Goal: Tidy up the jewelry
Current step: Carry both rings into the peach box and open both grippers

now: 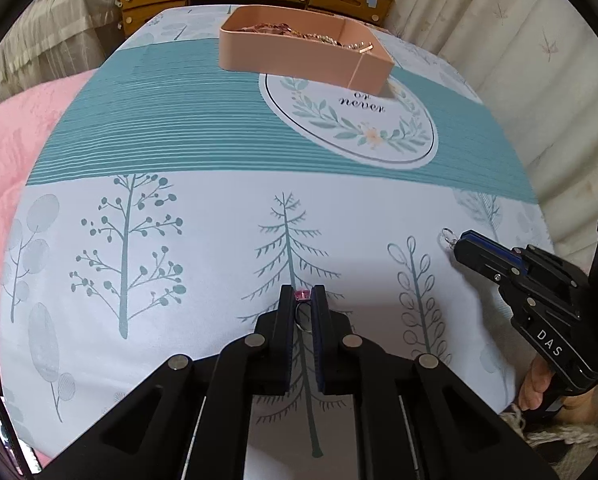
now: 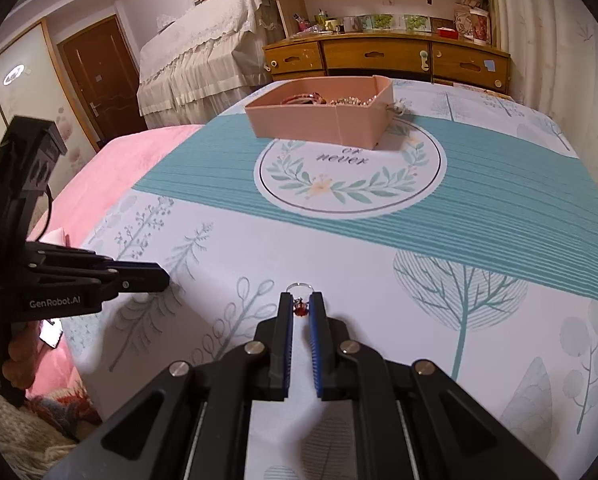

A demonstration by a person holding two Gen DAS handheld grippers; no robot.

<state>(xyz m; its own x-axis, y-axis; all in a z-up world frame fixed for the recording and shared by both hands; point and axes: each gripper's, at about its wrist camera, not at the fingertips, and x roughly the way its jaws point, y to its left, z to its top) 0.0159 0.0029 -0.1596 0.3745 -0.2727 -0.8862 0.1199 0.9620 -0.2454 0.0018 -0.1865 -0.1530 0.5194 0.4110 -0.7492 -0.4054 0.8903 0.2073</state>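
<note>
My left gripper (image 1: 303, 295) is shut on a ring with a pink stone (image 1: 302, 295), held just above the printed bedspread (image 1: 179, 200). My right gripper (image 2: 301, 300) is shut on a ring with a red stone (image 2: 300, 309); its silver band (image 2: 299, 286) sticks out past the fingertips. In the left wrist view the right gripper (image 1: 461, 240) is at the right with that band (image 1: 447, 235) at its tip. The left gripper shows at the left of the right wrist view (image 2: 161, 276). A pink jewelry box (image 1: 299, 46) (image 2: 319, 120) holding bracelets and chains sits far ahead on the bed.
A wooden desk with drawers (image 2: 387, 56) stands behind the bed. A pink blanket (image 1: 19, 140) lies along the left side. Curtains (image 1: 519, 40) hang at the right. A cloth-covered piece of furniture (image 2: 203, 60) and a door (image 2: 95, 76) are at the far left.
</note>
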